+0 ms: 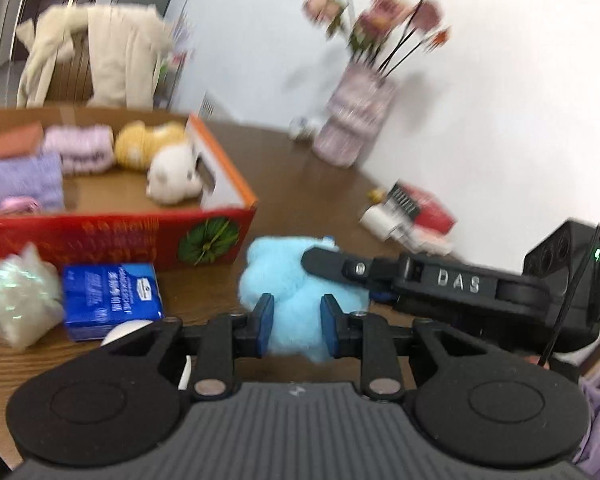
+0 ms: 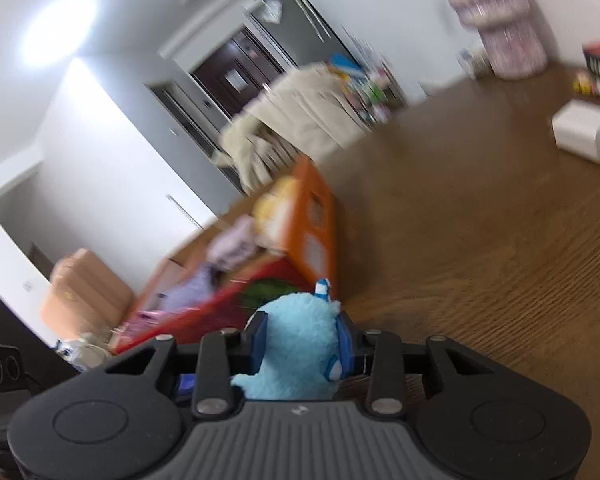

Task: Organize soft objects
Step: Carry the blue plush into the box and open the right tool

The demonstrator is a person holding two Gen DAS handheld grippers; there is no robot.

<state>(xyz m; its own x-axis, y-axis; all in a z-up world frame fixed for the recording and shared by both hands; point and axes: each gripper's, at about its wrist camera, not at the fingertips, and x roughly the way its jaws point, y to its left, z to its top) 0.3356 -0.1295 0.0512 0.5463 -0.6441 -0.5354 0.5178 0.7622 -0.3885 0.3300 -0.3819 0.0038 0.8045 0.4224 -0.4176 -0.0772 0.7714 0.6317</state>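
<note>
In the left wrist view, the light-blue plush toy point(image 1: 296, 284) is seen on the brown worktop point(image 1: 312, 184), just beside the front right corner of the red cardboard box point(image 1: 100, 236). The left gripper point(image 1: 296, 328) is positioned with its fingers point(image 1: 263, 320) apart, one on each side of the toy's near end; whether the pads press the plush cannot be told. The right gripper point(image 1: 324, 264) is seen entering from the right, with one finger laid across the top of the toy. Inside the box, a white plush point(image 1: 172, 176), a yellow plush point(image 1: 140, 144) and folded lilac and pink cloths point(image 1: 76, 152) are held. A blue tissue pack point(image 1: 112, 300) lies in front of the box (a crumpled clear bag point(image 1: 16, 300) sits beside it). In the right wrist view, the right gripper point(image 2: 302, 340) is shown with its fingers point(image 2: 260, 340) clamped on the blue toy point(image 2: 296, 344), and the box point(image 2: 312, 232) lies just ahead.
</note>
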